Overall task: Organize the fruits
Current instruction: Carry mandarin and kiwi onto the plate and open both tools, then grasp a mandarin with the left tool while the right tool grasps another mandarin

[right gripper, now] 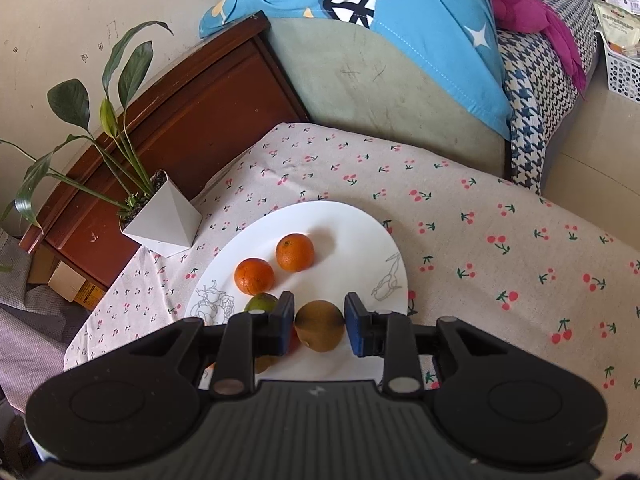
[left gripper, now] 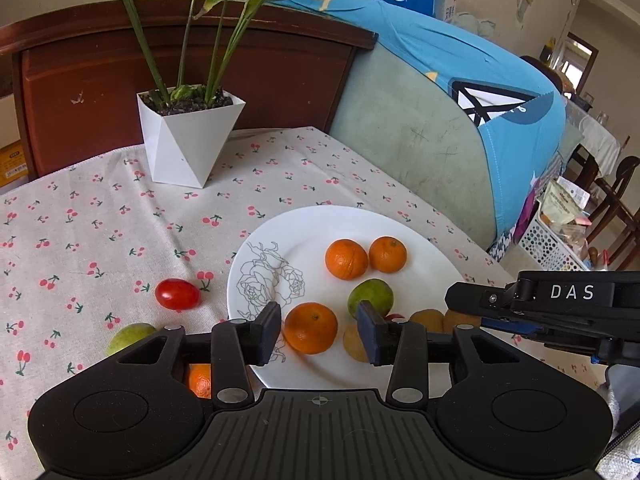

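Plainly, both grippers hung over the round white china plate with the line-drawn roses, the landmark for everything else. The left gripper stood with its jaws part open around a round orange mandarin lying on the plate's near side; gaps showed on both sides of the fruit, so nothing was gripped. The right gripper bracketed a brown fuzzy kiwi at the plate's near edge, its blue pads close to the skin, one perhaps just brushing it, yet not pressing.

Two more mandarins sat toward the plate's far side, a green round fruit in the middle, and other pale brown fruits beside the kiwi. Off the plate, on the cherry-print tablecloth, lay a red oval cherry tomato, a green fruit and another mandarin, all near the plate's left rim.

The risks, as I judged them: round fruit could roll when a retreating pad clipped it, and the kiwi might tip off the rim. The two tools worked close together and could knock one another.
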`<state>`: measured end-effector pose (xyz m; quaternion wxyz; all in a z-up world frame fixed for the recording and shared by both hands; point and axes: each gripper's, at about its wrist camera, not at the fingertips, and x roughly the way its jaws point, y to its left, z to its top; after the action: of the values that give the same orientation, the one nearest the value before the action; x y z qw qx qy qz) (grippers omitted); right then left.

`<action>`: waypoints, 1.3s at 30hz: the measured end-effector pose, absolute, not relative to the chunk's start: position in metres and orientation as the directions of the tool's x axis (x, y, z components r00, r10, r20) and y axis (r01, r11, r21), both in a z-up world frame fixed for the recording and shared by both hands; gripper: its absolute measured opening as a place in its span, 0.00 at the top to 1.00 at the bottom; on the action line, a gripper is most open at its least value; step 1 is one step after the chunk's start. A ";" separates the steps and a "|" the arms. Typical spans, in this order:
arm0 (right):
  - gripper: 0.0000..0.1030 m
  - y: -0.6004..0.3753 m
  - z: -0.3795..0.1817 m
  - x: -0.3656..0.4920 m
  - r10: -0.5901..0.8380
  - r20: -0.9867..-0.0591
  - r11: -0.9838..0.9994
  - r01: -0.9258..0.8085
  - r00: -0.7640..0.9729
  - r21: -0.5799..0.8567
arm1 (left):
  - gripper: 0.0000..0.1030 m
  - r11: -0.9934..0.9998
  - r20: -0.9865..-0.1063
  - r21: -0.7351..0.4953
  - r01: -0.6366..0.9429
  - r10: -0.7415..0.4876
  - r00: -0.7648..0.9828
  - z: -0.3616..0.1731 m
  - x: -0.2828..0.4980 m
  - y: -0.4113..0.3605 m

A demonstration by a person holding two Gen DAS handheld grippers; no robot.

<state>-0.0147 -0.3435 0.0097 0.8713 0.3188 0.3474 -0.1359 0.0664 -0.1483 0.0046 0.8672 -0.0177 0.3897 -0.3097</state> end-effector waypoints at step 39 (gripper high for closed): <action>0.64 -0.225 0.014 0.007 0.225 -0.663 0.962 -0.054 0.714 0.268 | 0.31 0.919 -0.693 -0.328 0.220 -0.392 0.605 0.034 0.094 -0.029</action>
<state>0.0066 -0.2253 0.0136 0.9186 0.1152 0.3704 0.0760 0.0940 -0.0295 0.0340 0.8895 -0.1051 0.4100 -0.1721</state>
